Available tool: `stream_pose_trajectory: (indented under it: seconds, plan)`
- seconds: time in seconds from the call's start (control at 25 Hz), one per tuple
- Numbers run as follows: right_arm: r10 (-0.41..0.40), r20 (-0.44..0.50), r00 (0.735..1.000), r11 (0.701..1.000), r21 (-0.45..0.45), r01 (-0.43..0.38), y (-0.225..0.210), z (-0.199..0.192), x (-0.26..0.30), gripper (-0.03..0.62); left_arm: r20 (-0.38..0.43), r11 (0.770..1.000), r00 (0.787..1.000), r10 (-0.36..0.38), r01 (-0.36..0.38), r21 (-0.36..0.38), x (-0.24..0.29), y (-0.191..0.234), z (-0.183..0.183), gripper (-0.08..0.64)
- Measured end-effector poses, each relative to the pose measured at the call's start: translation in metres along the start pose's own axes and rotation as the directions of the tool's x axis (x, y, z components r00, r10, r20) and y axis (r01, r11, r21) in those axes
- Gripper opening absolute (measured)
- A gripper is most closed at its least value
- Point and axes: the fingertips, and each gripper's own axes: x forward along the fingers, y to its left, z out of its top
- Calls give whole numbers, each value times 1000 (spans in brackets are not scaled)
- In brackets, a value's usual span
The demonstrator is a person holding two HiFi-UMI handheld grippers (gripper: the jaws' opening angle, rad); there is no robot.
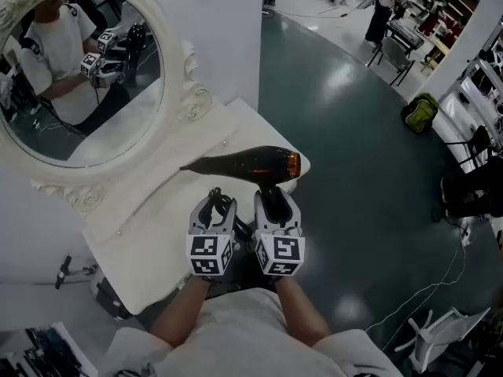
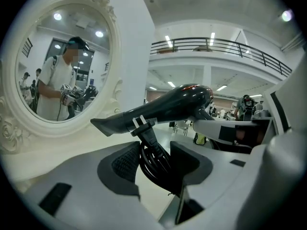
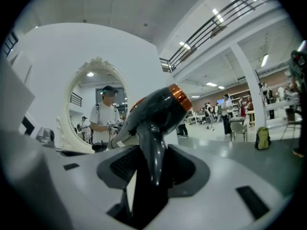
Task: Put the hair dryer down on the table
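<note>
White dressing table [image 1: 157, 234] with an ornate oval mirror [image 1: 78, 77] stands on a dark, glossy floor [image 1: 354, 132] in a big open hall, with people milling about far beyond both grippers. The two grippers are side by side over the tabletop. The right gripper [image 1: 275, 201] is clamped on the handle of the black hair dryer [image 1: 244, 163], so the barrel lies crosswise just past the tips of both grippers and looks held clear of the table. Its flat nozzle reaches out beyond the left gripper [image 1: 214, 206] toward the mirror, and the orange-ringed rear end sits on the right gripper's side. The left gripper is closed on the coiled black cord [image 2: 153, 159], with the plug [image 2: 141, 124] sticking up out of its jaws against the barrel.
</note>
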Motion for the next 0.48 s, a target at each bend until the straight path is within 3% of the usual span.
stream_pose_trajectory:
  seconds: [0.48]
  plan:
    - [-21,-180,983,999,34,28,-48,-46,81,190,-157,995,988,11,-26,-93,77,17,-33,201]
